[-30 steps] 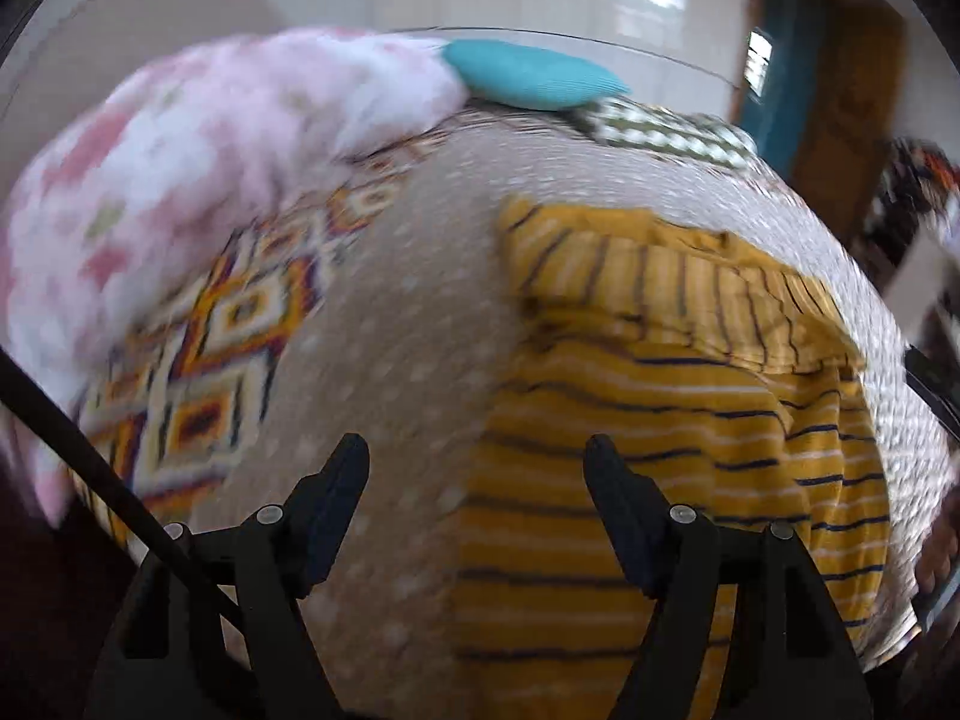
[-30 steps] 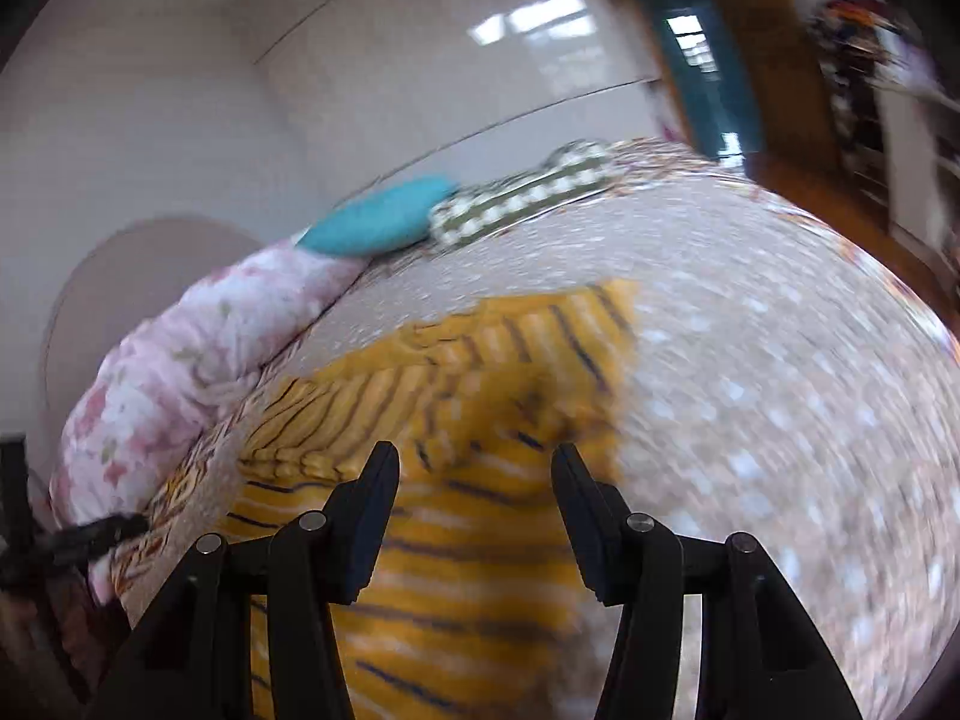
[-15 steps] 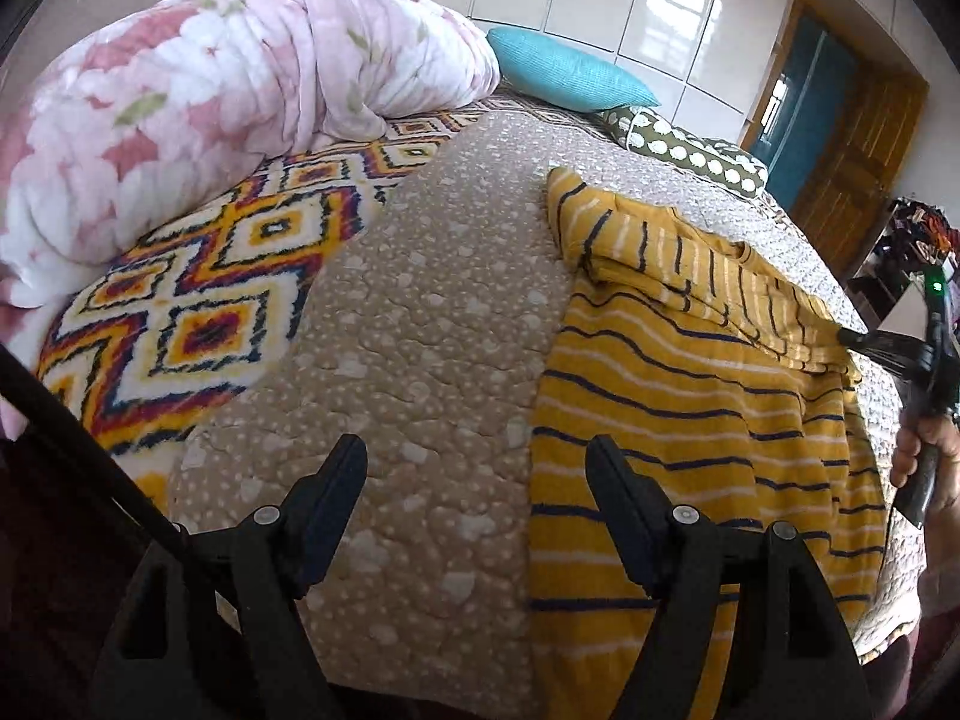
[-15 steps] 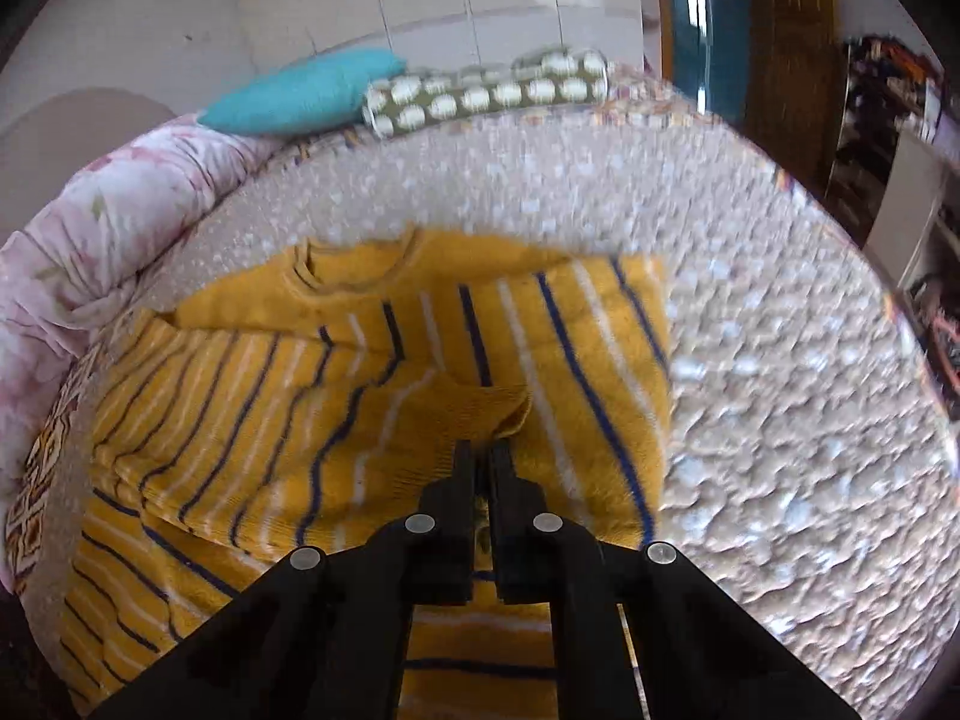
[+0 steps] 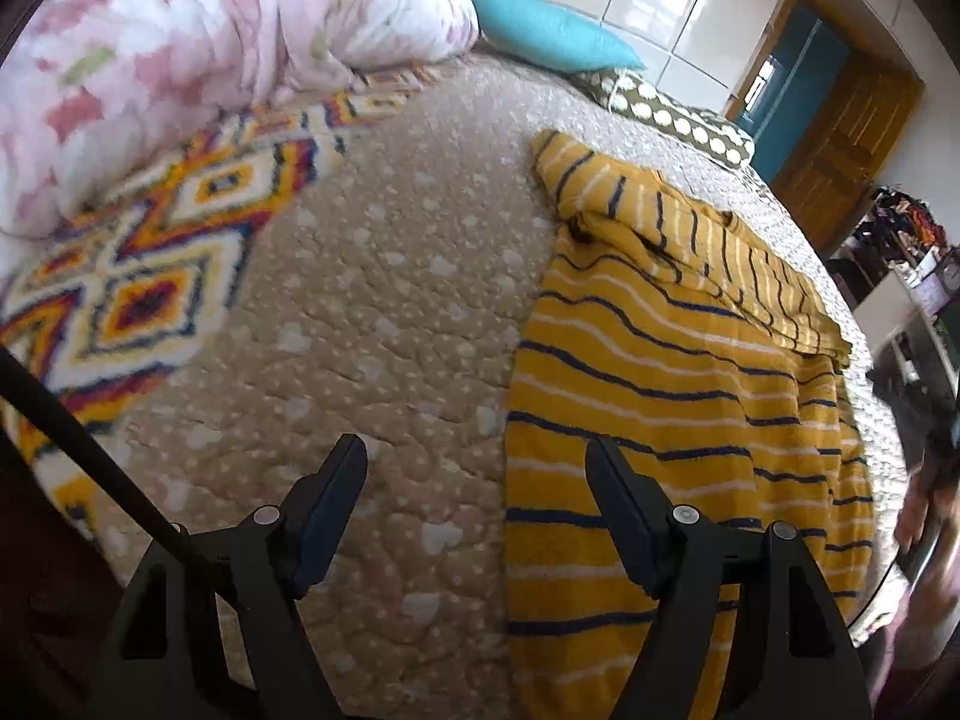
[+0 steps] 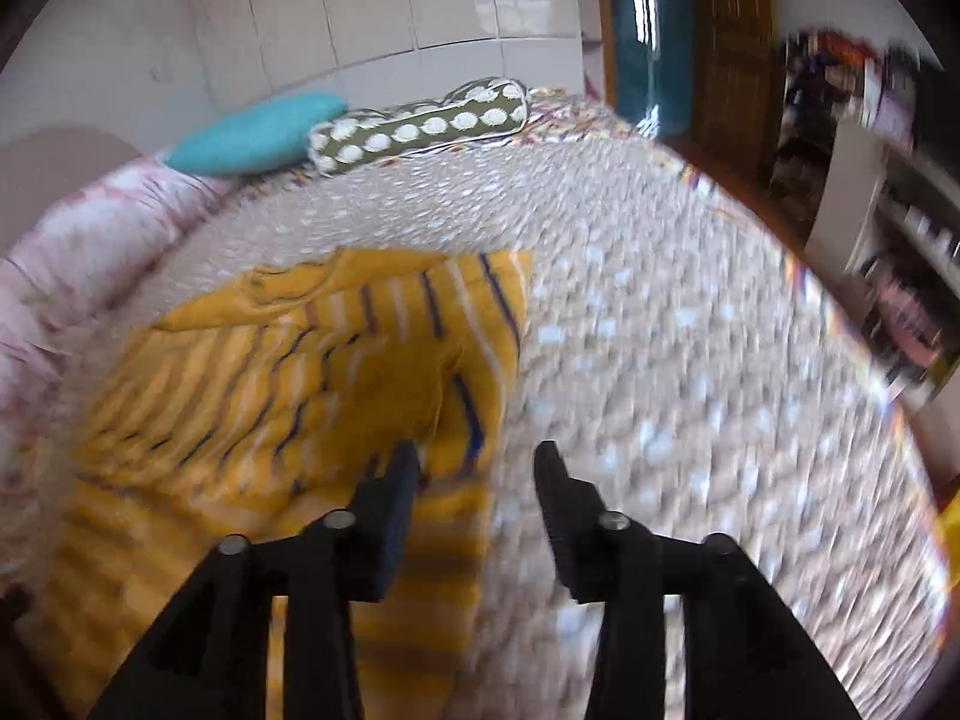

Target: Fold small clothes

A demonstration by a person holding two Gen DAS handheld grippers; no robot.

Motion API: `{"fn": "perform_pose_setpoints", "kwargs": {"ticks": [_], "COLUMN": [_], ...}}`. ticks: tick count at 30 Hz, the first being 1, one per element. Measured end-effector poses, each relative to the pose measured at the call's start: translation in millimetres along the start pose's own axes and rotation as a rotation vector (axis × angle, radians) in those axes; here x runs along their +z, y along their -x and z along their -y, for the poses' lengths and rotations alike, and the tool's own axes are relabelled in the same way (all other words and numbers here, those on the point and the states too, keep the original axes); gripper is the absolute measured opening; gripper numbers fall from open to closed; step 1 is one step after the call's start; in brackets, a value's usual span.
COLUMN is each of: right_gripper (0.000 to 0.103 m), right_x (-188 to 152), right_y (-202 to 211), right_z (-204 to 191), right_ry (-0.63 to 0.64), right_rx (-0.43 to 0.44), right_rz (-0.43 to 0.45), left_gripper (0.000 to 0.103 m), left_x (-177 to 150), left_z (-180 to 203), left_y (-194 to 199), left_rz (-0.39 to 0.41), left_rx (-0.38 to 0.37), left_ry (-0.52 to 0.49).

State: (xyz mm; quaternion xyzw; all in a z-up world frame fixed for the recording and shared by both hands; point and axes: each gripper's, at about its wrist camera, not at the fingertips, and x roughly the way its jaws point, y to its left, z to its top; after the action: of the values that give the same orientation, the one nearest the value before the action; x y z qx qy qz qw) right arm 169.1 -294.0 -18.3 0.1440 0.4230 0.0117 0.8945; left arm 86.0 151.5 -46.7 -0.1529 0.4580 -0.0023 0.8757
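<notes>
A yellow sweater with navy and white stripes (image 5: 660, 372) lies on the bed, its sleeves folded across the chest. It also shows in the right wrist view (image 6: 288, 372), blurred. My left gripper (image 5: 477, 450) is open and empty, hovering above the sweater's left hem edge. My right gripper (image 6: 477, 456) is open and empty, above the sweater's right edge beside the folded sleeve.
The bed has a beige dotted quilt (image 5: 372, 276). A pink floral duvet (image 5: 180, 54) and a patterned blanket (image 5: 150, 276) lie to the left. A teal pillow (image 5: 546, 30) and a polka-dot bolster (image 6: 420, 126) sit at the head. Shelves (image 6: 900, 228) stand to the right.
My right gripper was shut on the sleeve half a second ago; it has opened, let go and pulled back. My left gripper stayed open and moved slightly closer to the bed.
</notes>
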Motion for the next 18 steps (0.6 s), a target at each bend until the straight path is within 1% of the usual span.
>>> {"fn": "perform_pose_setpoints", "kwargs": {"ticks": [1,3,5,6,7,8,9,10,12,13,15,17,18], "right_gripper": [0.050,0.050,0.050,0.050,0.050,0.050,0.051,0.051,0.051,0.051,0.051,0.051,0.051], "right_x": [-9,-34,-53,-64,-74,-82,-90,-95,-102,-107,-115,-123,-127], "right_y": [4,10,12,12,10,8,7,8,9,10,10,12,14], "right_z": [4,15,18,18,16,13,9,5,-6,-9,-16,-23,-25], "right_ry": [-0.022,-0.077,-0.119,-0.144,-0.168,-0.186,-0.206,-0.210,-0.215,-0.226,-0.237,-0.228,-0.225], "right_rx": [0.036,0.133,0.208,0.259,0.316,0.354,0.394,0.412,0.465,0.495,0.556,0.570,0.582], "right_rz": [-0.018,-0.067,-0.097,-0.117,-0.136,-0.146,-0.150,-0.143,-0.148,-0.155,-0.180,-0.189,-0.196], "left_gripper": [0.074,0.074,0.073,0.071,0.066,0.066,0.066,0.066,0.060,0.056,0.049,0.041,0.040], "left_x": [1,4,10,13,15,16,15,14,10,5,-7,-20,-26], "left_z": [-1,-1,3,5,6,7,9,10,14,16,20,20,19], "left_y": [-6,-12,-18,-24,-30,-34,-37,-37,-34,-32,-27,-22,-18], "left_rz": [-0.022,-0.032,-0.046,-0.067,-0.092,-0.101,-0.095,-0.088,-0.089,-0.101,-0.119,-0.122,-0.121], "left_rx": [-0.026,-0.051,-0.130,-0.184,-0.234,-0.255,-0.260,-0.259,-0.288,-0.322,-0.355,-0.365,-0.370], "left_ry": [0.014,0.029,0.030,0.039,0.058,0.074,0.086,0.086,0.086,0.090,0.087,0.092,0.095]}}
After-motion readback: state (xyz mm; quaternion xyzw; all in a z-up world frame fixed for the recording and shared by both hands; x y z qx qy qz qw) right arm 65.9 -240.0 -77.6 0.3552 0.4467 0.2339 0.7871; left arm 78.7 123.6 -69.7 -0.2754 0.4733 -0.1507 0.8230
